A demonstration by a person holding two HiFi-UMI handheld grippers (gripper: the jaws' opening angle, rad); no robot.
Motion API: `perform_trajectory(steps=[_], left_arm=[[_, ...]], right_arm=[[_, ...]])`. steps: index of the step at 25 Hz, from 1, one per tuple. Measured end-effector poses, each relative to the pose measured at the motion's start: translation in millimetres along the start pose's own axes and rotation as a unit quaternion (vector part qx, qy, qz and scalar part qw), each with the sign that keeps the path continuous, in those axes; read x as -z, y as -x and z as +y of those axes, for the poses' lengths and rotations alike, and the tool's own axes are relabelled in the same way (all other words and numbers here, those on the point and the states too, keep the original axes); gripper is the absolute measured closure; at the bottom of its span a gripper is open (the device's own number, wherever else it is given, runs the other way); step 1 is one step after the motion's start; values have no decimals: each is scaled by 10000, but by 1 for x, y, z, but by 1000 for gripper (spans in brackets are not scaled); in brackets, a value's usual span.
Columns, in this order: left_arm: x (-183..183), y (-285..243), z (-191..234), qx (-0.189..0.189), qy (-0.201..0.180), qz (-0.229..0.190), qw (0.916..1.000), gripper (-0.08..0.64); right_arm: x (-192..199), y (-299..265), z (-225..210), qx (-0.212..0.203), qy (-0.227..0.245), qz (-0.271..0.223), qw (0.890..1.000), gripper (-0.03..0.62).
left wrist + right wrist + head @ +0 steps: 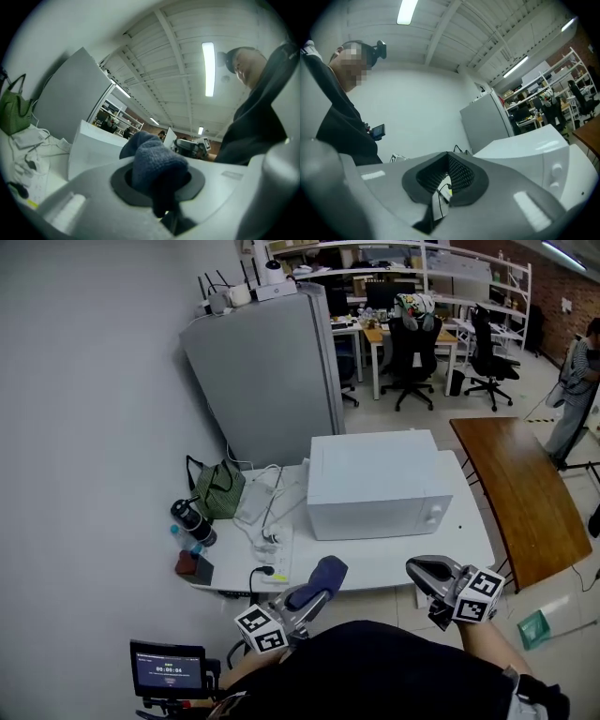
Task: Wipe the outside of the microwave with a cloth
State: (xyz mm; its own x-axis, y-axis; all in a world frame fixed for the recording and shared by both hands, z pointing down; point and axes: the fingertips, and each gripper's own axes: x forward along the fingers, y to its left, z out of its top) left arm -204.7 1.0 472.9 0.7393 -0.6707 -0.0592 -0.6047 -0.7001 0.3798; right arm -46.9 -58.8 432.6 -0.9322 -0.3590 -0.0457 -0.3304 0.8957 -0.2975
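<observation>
The white microwave (pixel 380 484) stands on a white table (pixel 375 563), its door and knobs facing right. My left gripper (pixel 317 589) is held low in front of the table's near edge, shut on a dark blue cloth (pixel 328 571). In the left gripper view the bunched cloth (pixel 154 164) fills the jaws, with the microwave (pixel 93 145) beyond it. My right gripper (pixel 422 568) hovers at the table's near right corner, its jaws shut with nothing in them (pixel 447 176). The microwave (pixel 534 150) lies ahead of it to the right.
A tall grey cabinet (pixel 267 371) stands behind the table. A green bag (pixel 220 488), a black bottle (pixel 192 521) and a power strip with cables (pixel 272 540) crowd the table's left end. A brown wooden table (pixel 520 493) sits to the right, and a person (pixel 577 390) stands beyond it.
</observation>
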Motion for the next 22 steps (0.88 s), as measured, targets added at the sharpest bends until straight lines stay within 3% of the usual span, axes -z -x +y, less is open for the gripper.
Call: perform_trajectory(steps=[6,9,12,17,20,22], left_arm=[[-72,17,99,460,-280,106,9985,503],[-101,-3,142,582,-566,189,9965,503],[-117,-41,188,474,-945,332,9938,503],[-132,-119,262,-79,-1539,943,9835,503],[-133,-158,312,-735,-1767,1526,9696,503],[-126,-179,347,-1197,-1761,2020,9560,503]], right_arm=[[-32,-89,-7,353,105,-182,9992,588],[-32,-97,-20,571,165,-150,9981,588],[-32,-82,-47,820,165,-213,9963,588],[-62,-56,-117,839,440,-480,9943,588],[-83,-43,-166,571,480,-543,9957,588],[-97,-32,-198,410,507,-532,9965,588]])
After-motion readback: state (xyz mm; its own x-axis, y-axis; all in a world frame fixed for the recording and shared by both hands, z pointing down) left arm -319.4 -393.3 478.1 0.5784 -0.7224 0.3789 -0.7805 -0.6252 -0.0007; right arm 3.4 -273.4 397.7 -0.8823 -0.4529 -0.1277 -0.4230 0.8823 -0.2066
